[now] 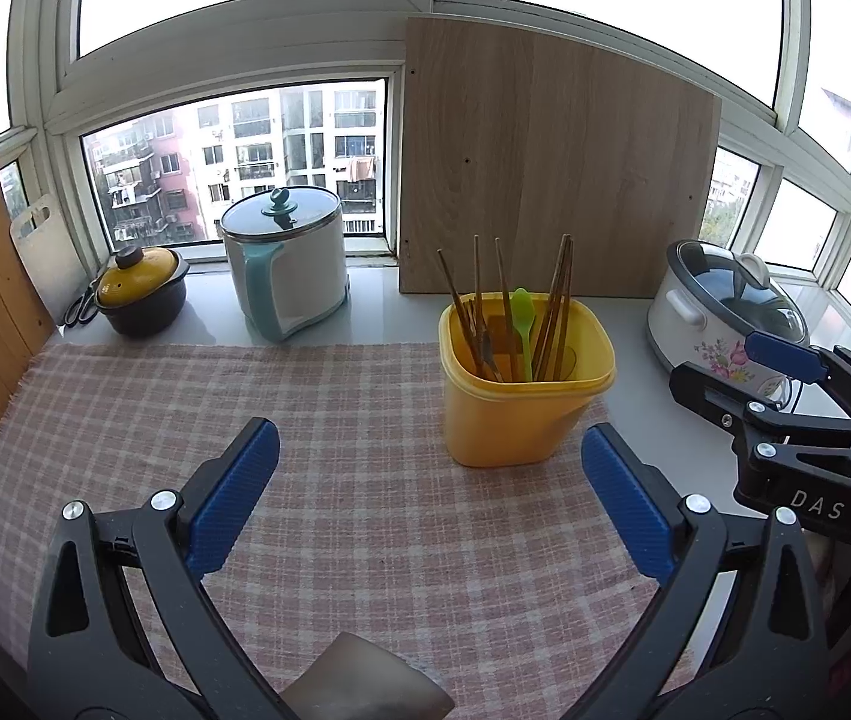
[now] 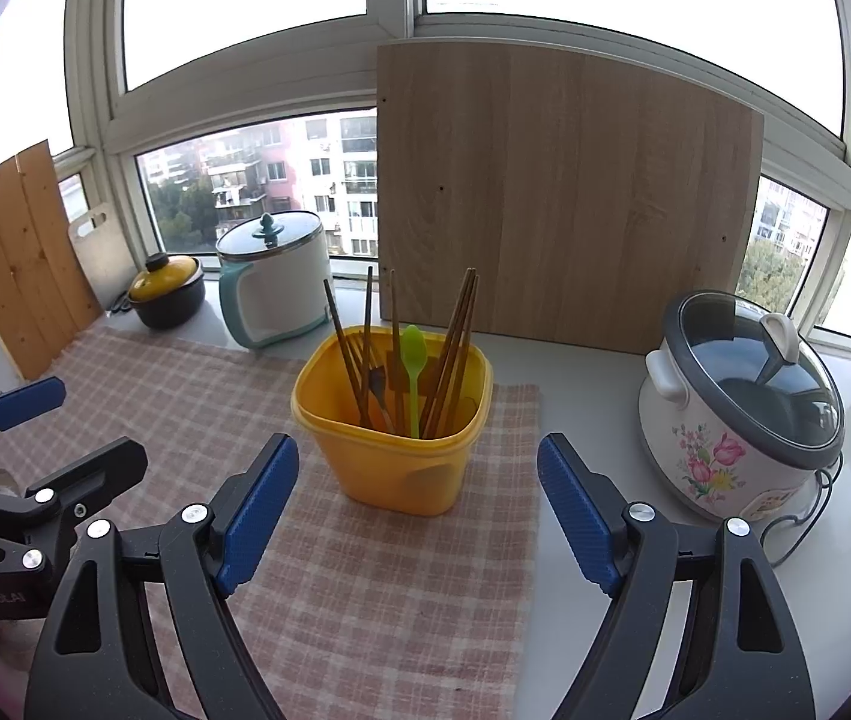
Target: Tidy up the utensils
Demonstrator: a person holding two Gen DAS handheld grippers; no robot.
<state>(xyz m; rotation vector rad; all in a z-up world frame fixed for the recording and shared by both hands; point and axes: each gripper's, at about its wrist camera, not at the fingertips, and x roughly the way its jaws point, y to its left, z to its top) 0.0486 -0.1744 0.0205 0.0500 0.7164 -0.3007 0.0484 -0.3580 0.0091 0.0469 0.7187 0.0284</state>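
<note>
Both my tongs hang wide, holding nothing: left gripper (image 1: 428, 480), right gripper (image 2: 416, 495). Yellow utensil bin (image 2: 392, 450) with chopsticks (image 2: 452, 348) and green spoon (image 2: 412, 360) stands on the checked cloth (image 2: 365, 600) near its right edge. Only the left wrist view shows scissors (image 1: 80, 306) beside the clay pot (image 1: 140, 294).

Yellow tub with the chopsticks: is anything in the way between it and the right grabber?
Nothing visible. The right gripper is open, with only bare checked cloth between it and the yellow tub.
</note>
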